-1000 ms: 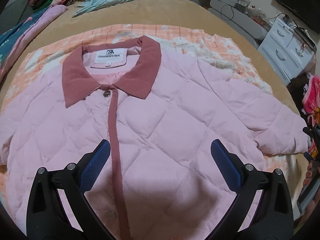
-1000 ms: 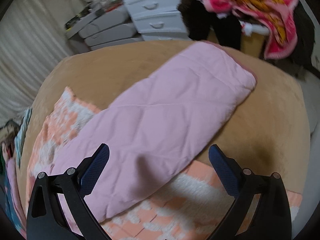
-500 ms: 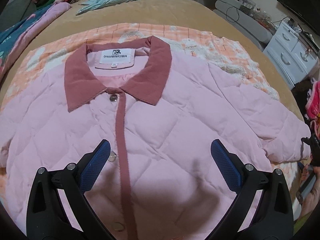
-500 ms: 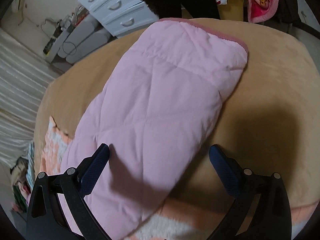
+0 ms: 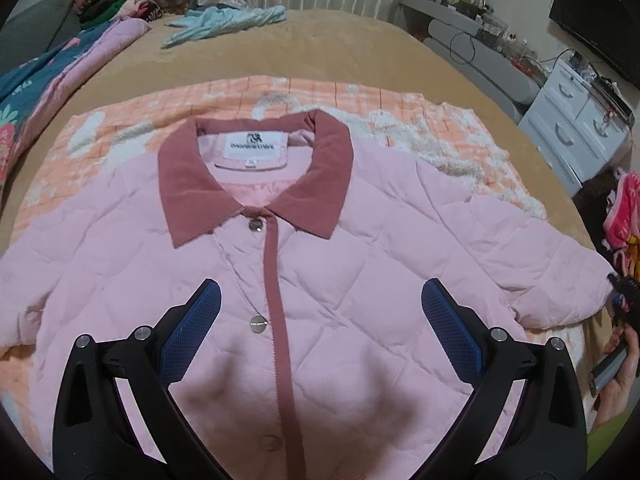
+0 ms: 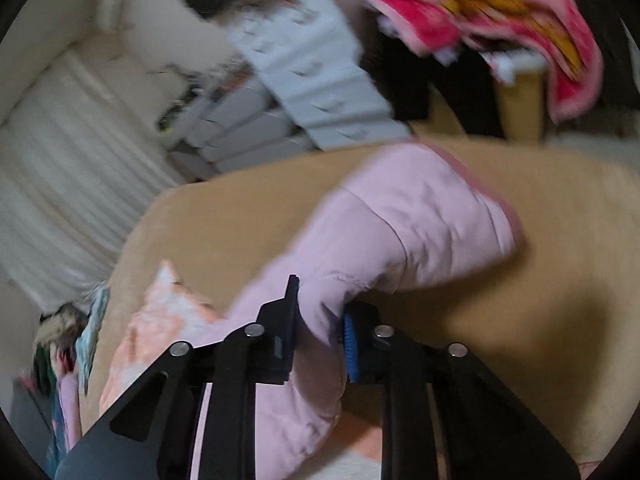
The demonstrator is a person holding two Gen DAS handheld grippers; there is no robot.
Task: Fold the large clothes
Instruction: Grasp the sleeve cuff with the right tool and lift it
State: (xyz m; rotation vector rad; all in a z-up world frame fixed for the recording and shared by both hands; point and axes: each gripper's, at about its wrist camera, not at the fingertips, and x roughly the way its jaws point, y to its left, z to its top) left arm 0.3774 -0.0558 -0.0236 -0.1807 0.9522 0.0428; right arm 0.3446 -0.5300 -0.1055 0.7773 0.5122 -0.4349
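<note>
Left tool (image 5: pixel 320 316) spread wide above the pink quilted jacket (image 5: pixel 340 280), touching nothing — right tool (image 6: pixel 320 320) clamped on its sleeve (image 6: pixel 420 220). Jacket spread flat on an orange blanket (image 5: pixel 360 100) over the tan bed (image 5: pixel 320 48); white drawers (image 5: pixel 580 128) beside.

1 pink jacket (image 5: pixel 360 280) with 3 buttons (image 5: pixel 256 225), 1 orange blanket (image 5: pixel 400 104), 2 grippers (image 5: pixel 320 328).

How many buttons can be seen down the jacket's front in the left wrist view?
3. The top button sits just under the collar, the middle button at mid-chest, and the lowest button near the frame's bottom edge. More may lie out of view below.
</note>
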